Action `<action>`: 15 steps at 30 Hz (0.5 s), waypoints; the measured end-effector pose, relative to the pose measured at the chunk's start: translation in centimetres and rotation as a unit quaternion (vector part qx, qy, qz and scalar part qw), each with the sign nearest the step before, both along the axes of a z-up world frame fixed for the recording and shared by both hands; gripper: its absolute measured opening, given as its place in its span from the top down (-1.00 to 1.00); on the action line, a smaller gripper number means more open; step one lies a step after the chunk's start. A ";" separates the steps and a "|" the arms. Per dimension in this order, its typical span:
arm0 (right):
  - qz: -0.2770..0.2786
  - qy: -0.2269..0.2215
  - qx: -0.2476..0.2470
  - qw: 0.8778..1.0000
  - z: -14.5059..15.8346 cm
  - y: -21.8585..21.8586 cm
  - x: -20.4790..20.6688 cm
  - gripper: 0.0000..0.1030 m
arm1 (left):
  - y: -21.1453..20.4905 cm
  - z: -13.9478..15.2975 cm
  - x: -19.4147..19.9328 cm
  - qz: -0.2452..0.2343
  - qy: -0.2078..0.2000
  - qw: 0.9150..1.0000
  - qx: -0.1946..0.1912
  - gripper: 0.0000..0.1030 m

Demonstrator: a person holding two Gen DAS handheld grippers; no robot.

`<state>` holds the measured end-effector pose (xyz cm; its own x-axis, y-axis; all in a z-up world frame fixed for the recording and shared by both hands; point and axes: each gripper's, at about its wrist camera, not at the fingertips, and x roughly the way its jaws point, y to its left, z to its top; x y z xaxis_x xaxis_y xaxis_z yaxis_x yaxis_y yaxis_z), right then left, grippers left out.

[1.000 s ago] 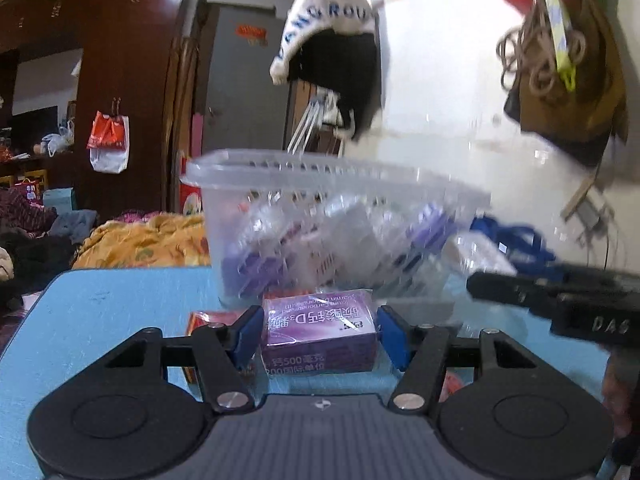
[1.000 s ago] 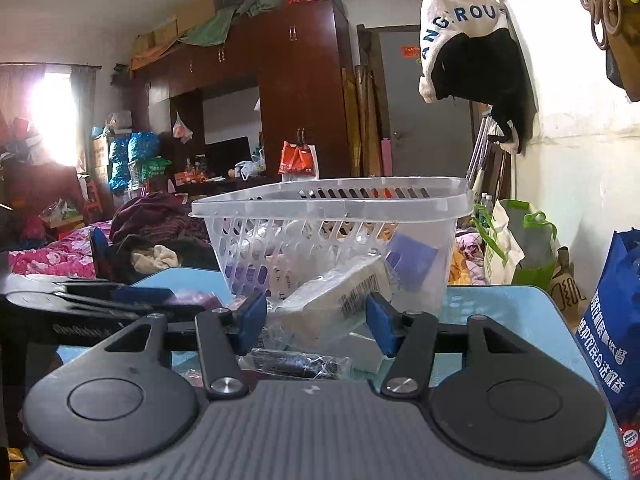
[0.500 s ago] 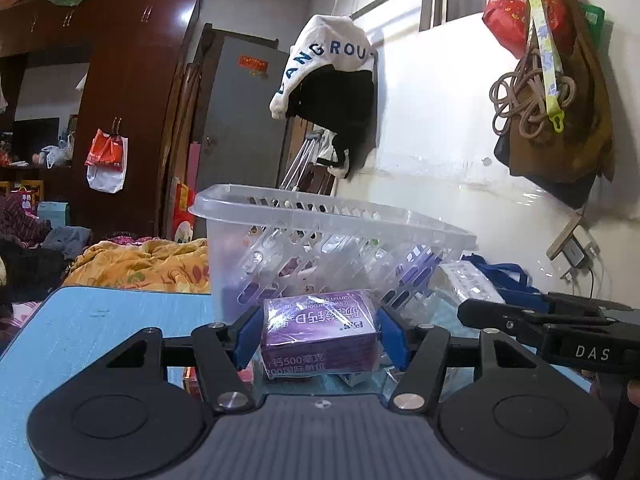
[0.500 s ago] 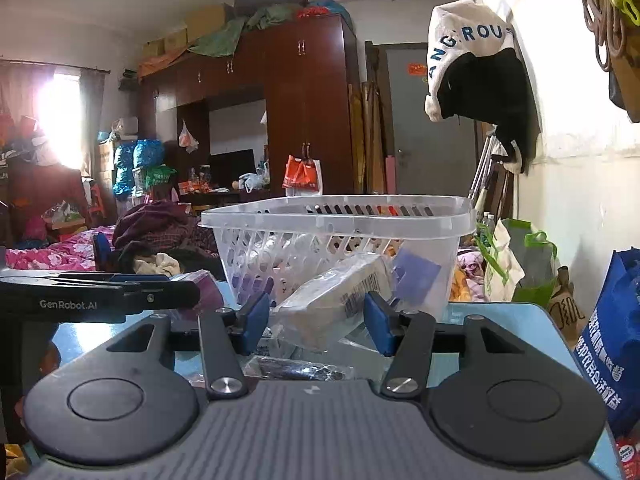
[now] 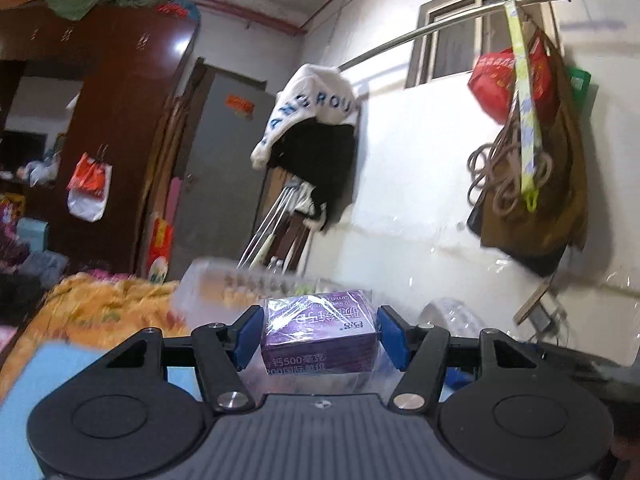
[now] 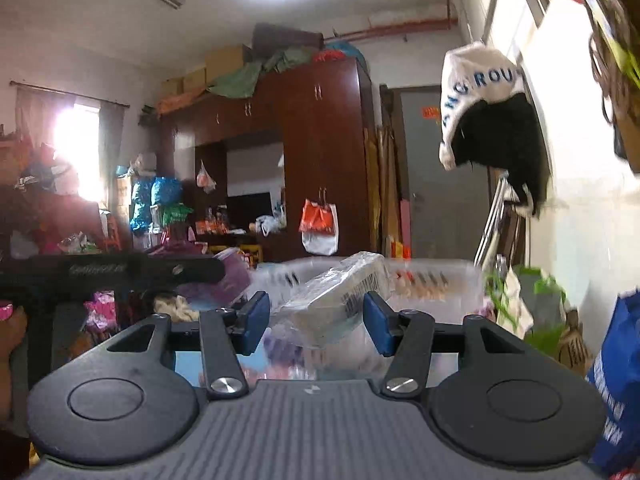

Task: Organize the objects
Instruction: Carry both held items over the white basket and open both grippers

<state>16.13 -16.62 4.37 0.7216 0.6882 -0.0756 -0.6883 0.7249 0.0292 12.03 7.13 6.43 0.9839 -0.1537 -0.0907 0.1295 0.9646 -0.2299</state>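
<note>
Between the blue pads of the left gripper (image 5: 319, 335) sits a purple box (image 5: 319, 336) wrapped in clear film, clamped on both sides. The right gripper (image 6: 316, 322) is likewise clamped on a white pack (image 6: 336, 300) in clear film, which lies tilted between its pads. Compared with a second ago, both grippers are now higher: the white basket (image 6: 432, 280), before at the level of the pads and above, is now just beyond the held things and its rim is below them. I judge that both things are lifted clear of the blue table (image 5: 48, 364) and can next go forward over the basket and be released inside.
</note>
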 end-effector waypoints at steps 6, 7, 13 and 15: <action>-0.034 0.002 -0.035 0.999 5.0 2.7 6.0 -0.07 | 0.0 5.7 7.3 0.019 0.037 0.999 -0.003 -0.26; -0.039 0.002 -0.040 0.998 5.4 3.1 7.0 -0.07 | -0.1 6.1 8.4 0.026 0.045 0.999 0.003 -0.26; -0.046 0.023 -0.111 0.993 4.2 6.0 11.5 -0.14 | 0.6 5.3 13.6 0.045 0.089 0.995 -0.012 -0.27; -0.054 0.021 -0.116 0.992 3.5 6.2 11.8 -0.47 | 1.3 4.2 14.5 0.045 0.091 0.995 -0.018 -0.63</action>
